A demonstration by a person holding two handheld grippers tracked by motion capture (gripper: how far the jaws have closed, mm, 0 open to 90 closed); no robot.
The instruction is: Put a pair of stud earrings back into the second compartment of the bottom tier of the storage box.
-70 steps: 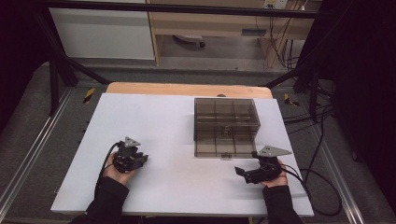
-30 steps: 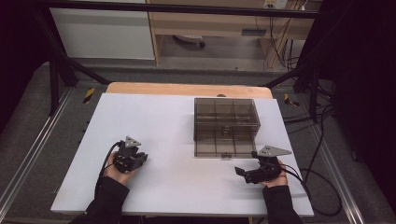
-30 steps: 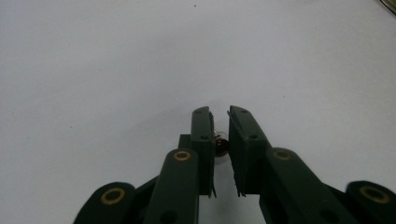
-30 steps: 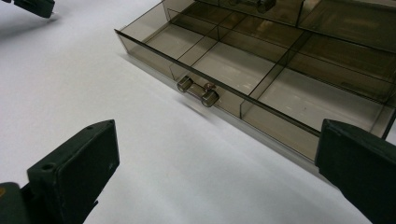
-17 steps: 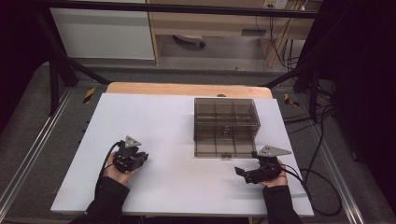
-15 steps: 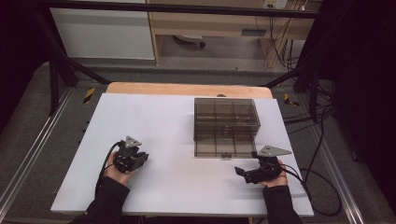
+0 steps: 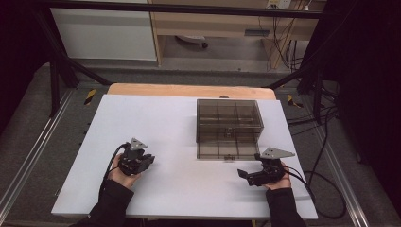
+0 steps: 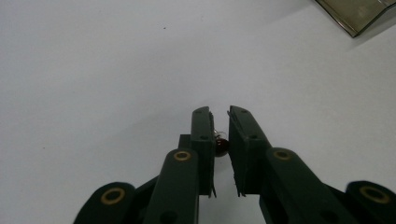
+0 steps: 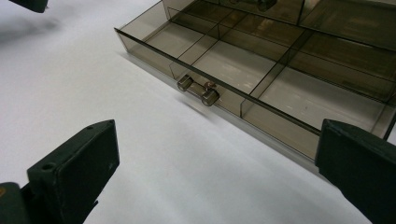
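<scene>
on the high view the smoky plastic box (image 7: 229, 126) with its divided compartments sits on the white desk (image 7: 170, 123) a little toward 2 o'clock of the middle, its latch side facing 6 o'clock. the left gripper (image 7: 135, 161) rests at about 8 o'clock on the desk, well apart from the box, held in the person's left hand (image 7: 124, 176). in the left gripper view its jaws stand narrow, with only a thin slit between them, and a small dark round piece (image 8: 221, 145) with a bit of wire sits in that slit against the left pad; whether the pads press it i cannot tell. the right gripper (image 7: 249, 175) lies at about 5 o'clock, just beside the box's near right corner. in the right gripper view its jaws stand wide apart with nothing between them, pointing at the box's front wall and its small cylinder latch (image 9: 198, 90).
</scene>
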